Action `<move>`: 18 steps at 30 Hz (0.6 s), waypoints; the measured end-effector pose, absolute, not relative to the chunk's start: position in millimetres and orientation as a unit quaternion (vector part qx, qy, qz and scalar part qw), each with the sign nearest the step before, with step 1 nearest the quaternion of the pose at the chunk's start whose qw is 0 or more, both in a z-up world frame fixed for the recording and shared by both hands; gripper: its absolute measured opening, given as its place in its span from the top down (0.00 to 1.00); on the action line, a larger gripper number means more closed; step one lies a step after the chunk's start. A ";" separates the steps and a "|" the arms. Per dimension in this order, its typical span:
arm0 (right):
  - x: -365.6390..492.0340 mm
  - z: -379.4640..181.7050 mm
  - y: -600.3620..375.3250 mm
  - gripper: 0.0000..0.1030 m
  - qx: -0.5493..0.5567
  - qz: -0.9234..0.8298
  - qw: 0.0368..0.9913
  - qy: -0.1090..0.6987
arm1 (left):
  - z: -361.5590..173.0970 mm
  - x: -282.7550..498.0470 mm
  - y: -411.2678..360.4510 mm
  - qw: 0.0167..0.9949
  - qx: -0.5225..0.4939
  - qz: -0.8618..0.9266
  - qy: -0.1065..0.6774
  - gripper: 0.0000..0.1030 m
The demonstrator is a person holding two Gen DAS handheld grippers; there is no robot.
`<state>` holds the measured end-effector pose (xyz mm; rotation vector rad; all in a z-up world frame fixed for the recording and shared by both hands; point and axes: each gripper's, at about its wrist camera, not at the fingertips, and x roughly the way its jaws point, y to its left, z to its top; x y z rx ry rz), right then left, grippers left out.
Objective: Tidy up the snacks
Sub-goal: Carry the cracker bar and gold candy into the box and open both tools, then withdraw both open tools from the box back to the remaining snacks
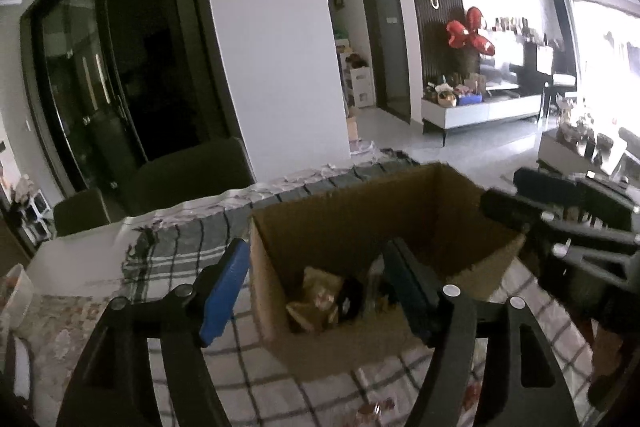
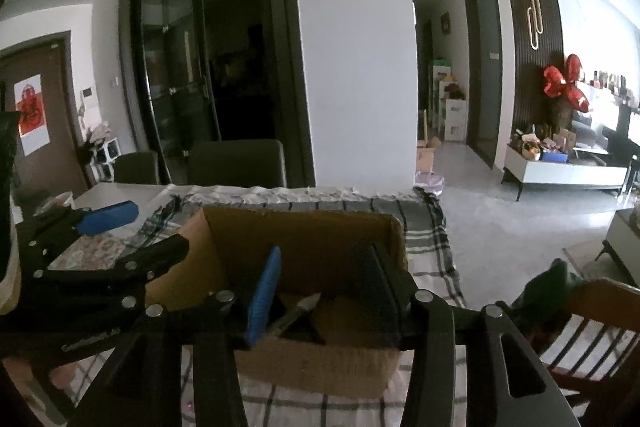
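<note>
An open cardboard box stands on a checked tablecloth. Several snack packets lie in its bottom. My left gripper is open and empty, its jaws straddling the box's left wall. In the right wrist view the same box holds a packet. My right gripper is open and empty above the box's near side. The left gripper shows at the left there, and the right gripper's fingers show at the right in the left wrist view.
Two dark chairs stand behind the table. A wooden chair is at the right front. More snack wrappers lie on the cloth in front of the box. A white bowl sits at the table's left.
</note>
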<state>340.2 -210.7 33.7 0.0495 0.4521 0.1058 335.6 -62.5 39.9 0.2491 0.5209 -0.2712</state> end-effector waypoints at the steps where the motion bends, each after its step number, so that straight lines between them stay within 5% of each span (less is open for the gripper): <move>1: 335.3 34.1 -210.9 0.55 0.027 0.054 0.973 0.223 | 40.2 330.0 -61.9 0.949 0.124 -0.136 0.255 0.32; 4: 319.8 35.2 -209.7 0.46 0.028 0.051 0.974 0.219 | 40.4 312.6 -59.3 0.950 0.130 -0.135 0.250 0.32; 18: 256.3 12.8 -202.6 0.39 0.017 0.039 0.973 0.227 | 11.3 244.1 -42.3 0.949 0.129 -0.133 0.254 0.32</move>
